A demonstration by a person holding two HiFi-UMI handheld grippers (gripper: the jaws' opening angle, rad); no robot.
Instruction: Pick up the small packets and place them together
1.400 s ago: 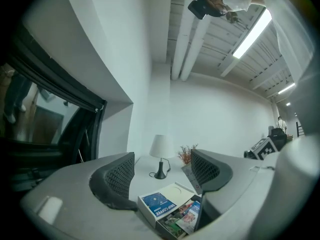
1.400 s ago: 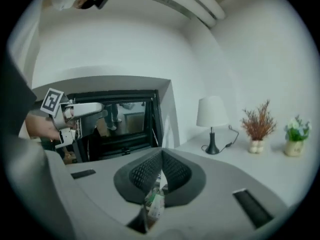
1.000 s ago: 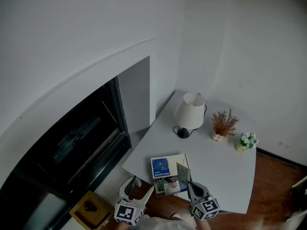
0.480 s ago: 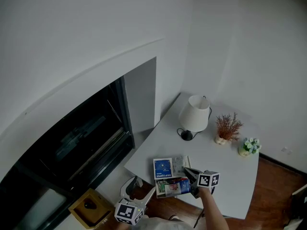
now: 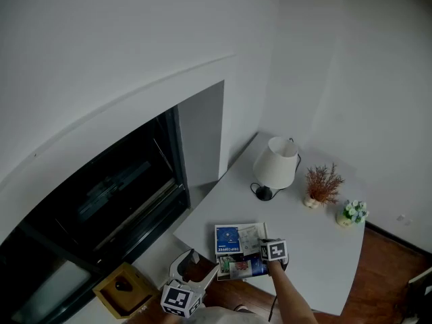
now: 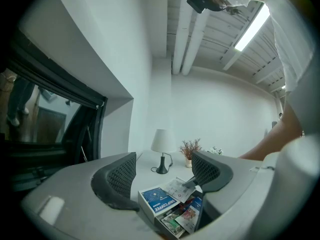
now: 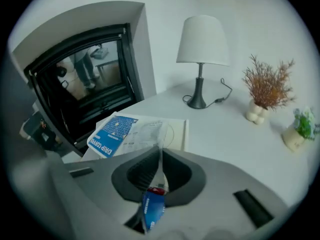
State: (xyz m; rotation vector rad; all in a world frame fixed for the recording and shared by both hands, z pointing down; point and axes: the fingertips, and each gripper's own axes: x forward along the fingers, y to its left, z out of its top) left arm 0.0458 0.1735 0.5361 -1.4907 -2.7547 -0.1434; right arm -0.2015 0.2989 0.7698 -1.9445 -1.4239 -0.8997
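**Table** (image 5: 317,248). White with a rounded edge. A lamp (image 5: 275,166), a dried sprig (image 5: 322,184) and a small flower pot (image 5: 352,212) stand at the far side, well apart from the work. Every packet in view is at the near left corner.

**Flat white box** (image 5: 258,227). Sits at that corner and appears to be the gathering place.

**Task state, as judged.** Well advanced.
- A blue drip-coffee packet (image 5: 227,237) and a white printed packet (image 7: 145,134) lie side by side on the box.
- A cluster of colourful packets (image 5: 237,268) rests at the box's near edge.
- One more packet is in hand and not yet laid down.
- No stray packet shows elsewhere on the table.

**Left gripper** (image 6: 164,168). Held level off the table's near edge. Its jaws are wide apart with nothing between them; the box is only seen beyond them.

**Right gripper** (image 7: 160,160). Angled down over the near side of the box. Its jaws are almost together, pinching a thin packet edge-on. They have just been opening a little, with the packet between the pads, so release looks like the step in hand.

**Held packet** (image 7: 151,206). A small flat sachet:
- the upper part is silvery-white and rises between the pads;
- a red band crosses the middle;
- the blue lower end hangs behind the jaws.

It looks thin and limp, and will likely flop flat once let go.
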